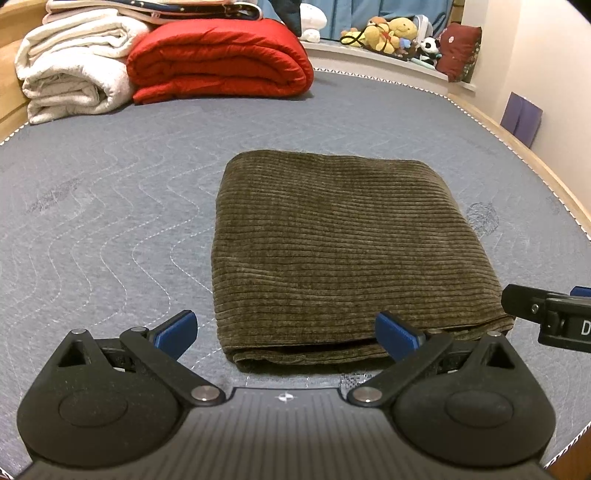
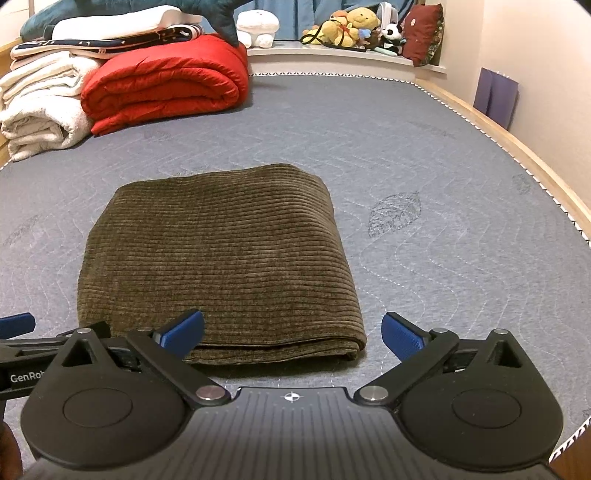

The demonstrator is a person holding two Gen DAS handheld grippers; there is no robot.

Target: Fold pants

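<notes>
The olive corduroy pants (image 1: 332, 251) lie folded into a compact rectangle on the grey quilted mattress (image 1: 110, 221); they also show in the right wrist view (image 2: 221, 266). My left gripper (image 1: 286, 334) is open and empty, just in front of the near left part of the folded stack. My right gripper (image 2: 291, 334) is open and empty, in front of the near right corner of the stack. The right gripper also shows at the right edge of the left wrist view (image 1: 546, 314). The left gripper shows at the left edge of the right wrist view (image 2: 22, 347).
A folded red quilt (image 1: 221, 62) and white blankets (image 1: 70, 74) are stacked at the far left of the mattress. Stuffed toys (image 1: 391, 35) sit on a ledge behind. A wooden bed frame (image 1: 535, 162) runs along the right edge.
</notes>
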